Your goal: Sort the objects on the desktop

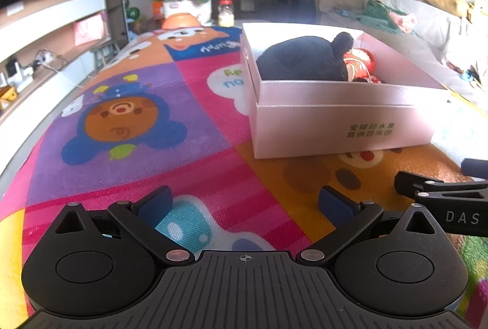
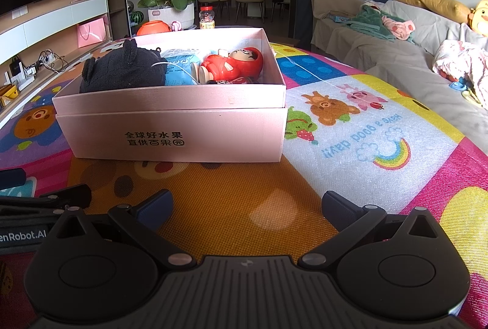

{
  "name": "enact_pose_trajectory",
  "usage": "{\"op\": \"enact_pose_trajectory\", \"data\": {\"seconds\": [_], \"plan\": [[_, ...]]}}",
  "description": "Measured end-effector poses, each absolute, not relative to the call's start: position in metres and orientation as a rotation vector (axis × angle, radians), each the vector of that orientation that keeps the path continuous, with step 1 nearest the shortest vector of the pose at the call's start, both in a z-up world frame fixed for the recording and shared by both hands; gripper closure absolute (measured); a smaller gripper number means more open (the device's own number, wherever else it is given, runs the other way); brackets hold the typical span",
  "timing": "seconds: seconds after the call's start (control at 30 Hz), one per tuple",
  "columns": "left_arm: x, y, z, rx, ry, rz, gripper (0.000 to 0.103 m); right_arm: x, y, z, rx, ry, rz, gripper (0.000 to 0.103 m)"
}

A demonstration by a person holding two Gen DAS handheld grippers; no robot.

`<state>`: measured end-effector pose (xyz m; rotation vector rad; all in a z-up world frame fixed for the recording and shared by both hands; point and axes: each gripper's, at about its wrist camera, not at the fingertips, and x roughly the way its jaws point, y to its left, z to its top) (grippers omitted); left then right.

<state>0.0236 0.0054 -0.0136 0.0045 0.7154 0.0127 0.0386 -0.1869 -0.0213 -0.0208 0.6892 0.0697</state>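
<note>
A pink box (image 2: 170,127) sits on the colourful surface (image 2: 350,127), holding a black plush (image 2: 122,69), a blue packet (image 2: 180,63) and a red doll (image 2: 228,63). Left gripper (image 1: 244,204) and right gripper (image 2: 247,207) rest near it, fingers apart, empty.

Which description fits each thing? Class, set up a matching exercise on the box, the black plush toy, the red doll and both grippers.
1. pink box
2. black plush toy
3. red doll
4. left gripper and right gripper

A. open, holding nothing
B. left end of the box
C. on the play mat
D. right part of the box

1-C, 2-B, 3-D, 4-A
</note>
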Motion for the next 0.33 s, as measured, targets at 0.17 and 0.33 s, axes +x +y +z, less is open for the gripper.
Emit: {"op": "enact_pose_trajectory", "data": {"seconds": [0.17, 0.33], "plan": [[0.0208, 0.0016, -0.0080, -0.010, 0.784, 0.029, 0.000, 0.0386, -0.1870, -0.0214, -0.020, 0.689, 0.070, 0.000], [0.0179, 0.0022, -0.0086, -0.017, 0.776, 0.020, 0.000, 0.0387, -0.1866, -0.0214, -0.020, 0.689, 0.070, 0.000]]}}
